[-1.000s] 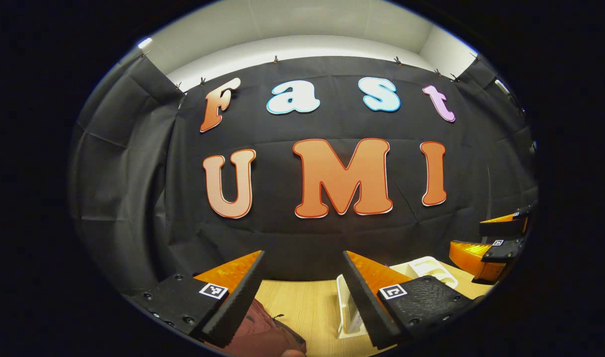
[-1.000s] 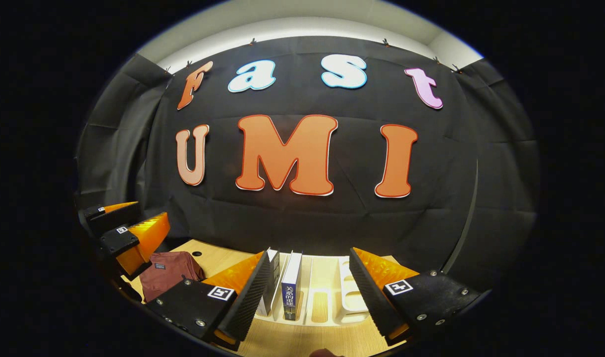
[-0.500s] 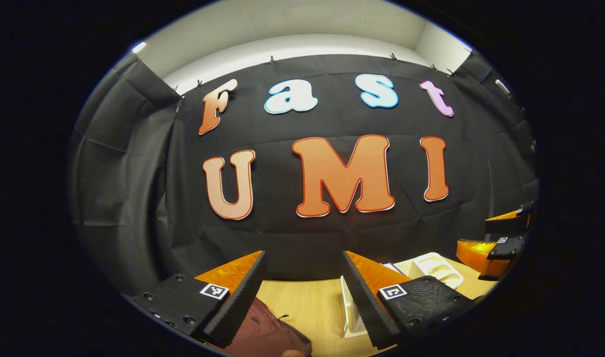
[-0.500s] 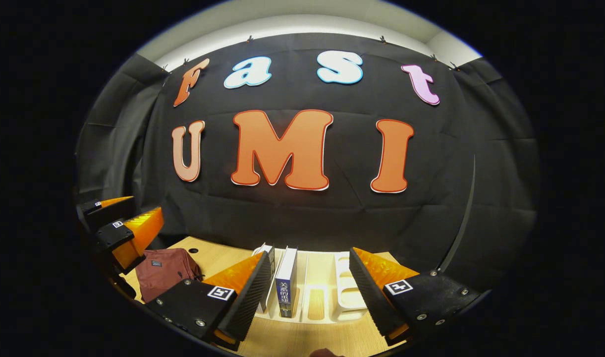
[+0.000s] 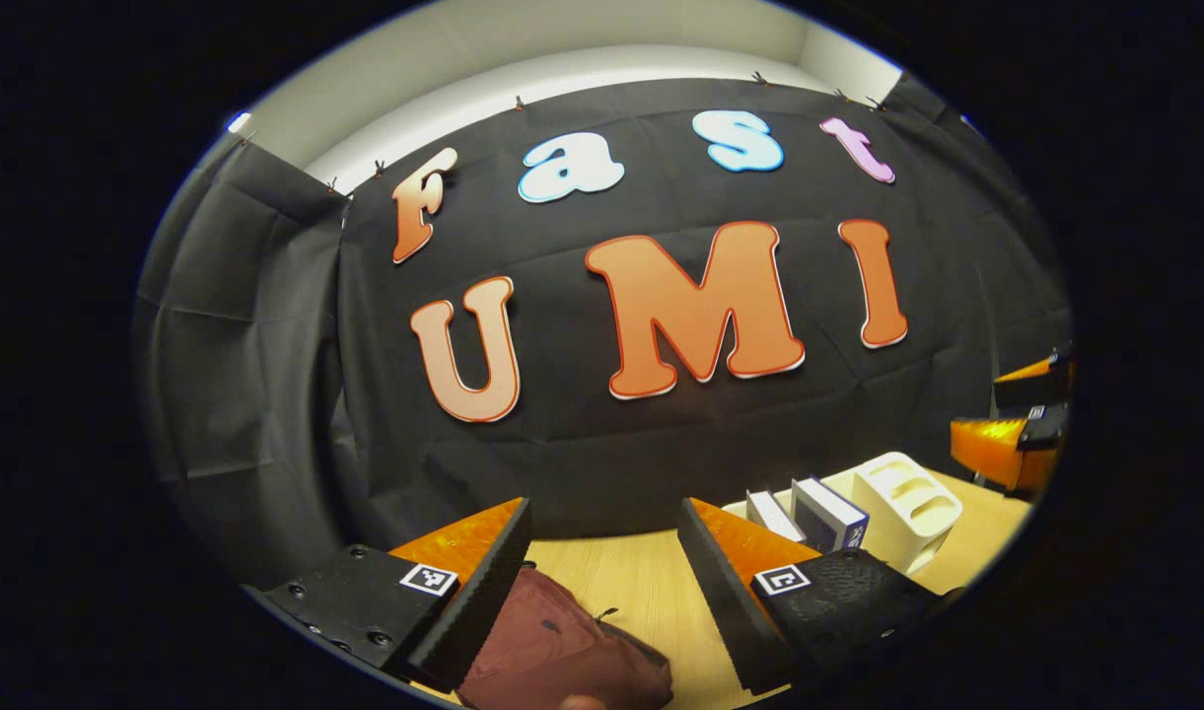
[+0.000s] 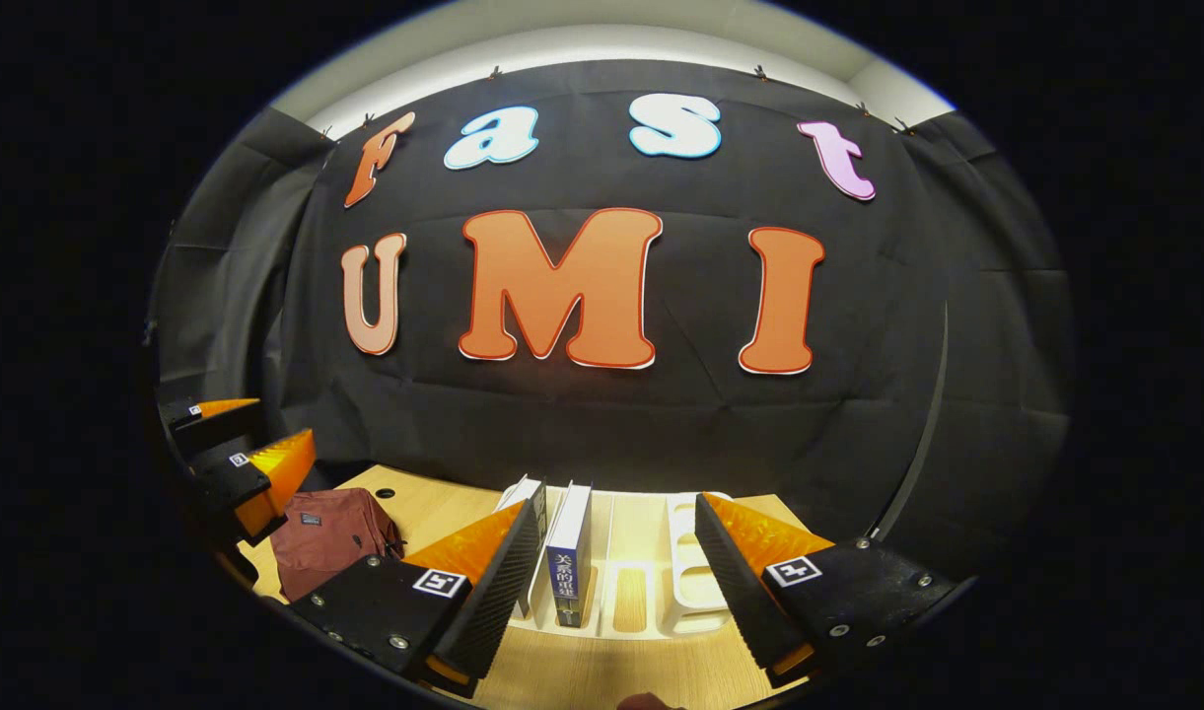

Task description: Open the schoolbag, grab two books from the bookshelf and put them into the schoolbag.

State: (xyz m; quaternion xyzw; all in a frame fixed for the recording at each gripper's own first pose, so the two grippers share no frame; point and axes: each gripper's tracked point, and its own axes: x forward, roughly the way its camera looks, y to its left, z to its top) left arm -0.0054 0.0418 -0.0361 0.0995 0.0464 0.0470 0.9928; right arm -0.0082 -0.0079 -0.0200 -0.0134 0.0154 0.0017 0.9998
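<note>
in the left gripper view, the left gripper (image 5: 602,552) was held level above the wooden table (image 5: 651,592), aimed at the black cloth wall (image 5: 266,394), and rolled a little so that the scene looked tilted. its two fingers stood wide apart with nothing between them. the maroon schoolbag (image 5: 562,656) lay flat on the table just under and behind the left-hand finger (image 5: 478,582), which hid part of it; whether the finger touched the bag could not be told. a small dark zipper pull (image 5: 602,615) showed at the bag's upper edge, and the bag looked closed.

to the right in that view, the white bookshelf (image 5: 902,508) stood on the table with two books (image 5: 828,515) upright in its slots, side by side, behind the right-hand finger (image 5: 725,567). the right gripper (image 5: 1016,429) showed at the far right edge, raised above the table and well apart from the shelf.

in the right gripper view, the right gripper (image 6: 611,562) pointed straight at the bookshelf (image 6: 690,572), its fingers spread wide and holding nothing. the two books (image 6: 567,567) stood upright in the left slots of the shelf, seen in the gap near its left-hand finger (image 6: 493,592). the schoolbag (image 6: 330,537) lay on the table (image 6: 582,680) well to the left of the shelf, and the left gripper (image 6: 242,459) hovered above the bag's left side, its fingers parted.
</note>
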